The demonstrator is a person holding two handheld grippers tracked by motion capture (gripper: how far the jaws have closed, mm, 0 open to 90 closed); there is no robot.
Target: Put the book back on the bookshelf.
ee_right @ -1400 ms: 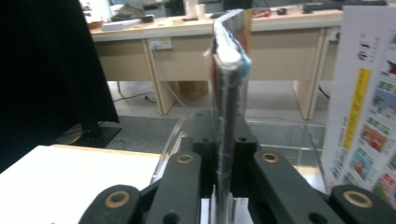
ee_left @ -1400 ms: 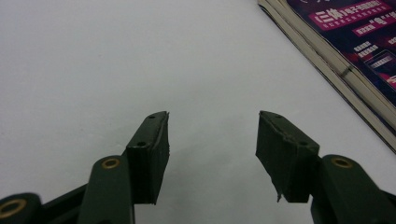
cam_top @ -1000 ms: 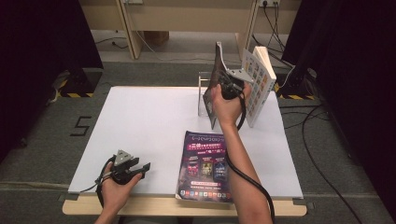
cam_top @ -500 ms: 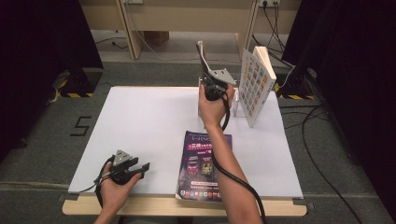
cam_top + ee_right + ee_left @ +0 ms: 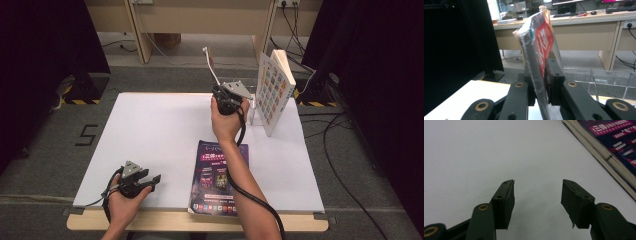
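High view: the right gripper (image 5: 218, 90), its jaws just easing apart, carries a thin magazine (image 5: 210, 65) edge-up, long axis rising away from the hand; the clear stand (image 5: 252, 107) and standing book (image 5: 272, 92) lie just to its right. Left gripper view: the left gripper (image 5: 537, 192) gapes, empty, over the table (image 5: 474, 150). Right gripper view: the magazine sits between the pads, the stand's dividers ahead and right.

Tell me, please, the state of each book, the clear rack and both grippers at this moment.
Thin book: upright between the right gripper's jaws.
Right gripper: jaws have just been opening, book between them.
Left gripper: open, holding nothing.
Purple book: flat on table.
White book: standing, tilted.
Clear rack: on table.
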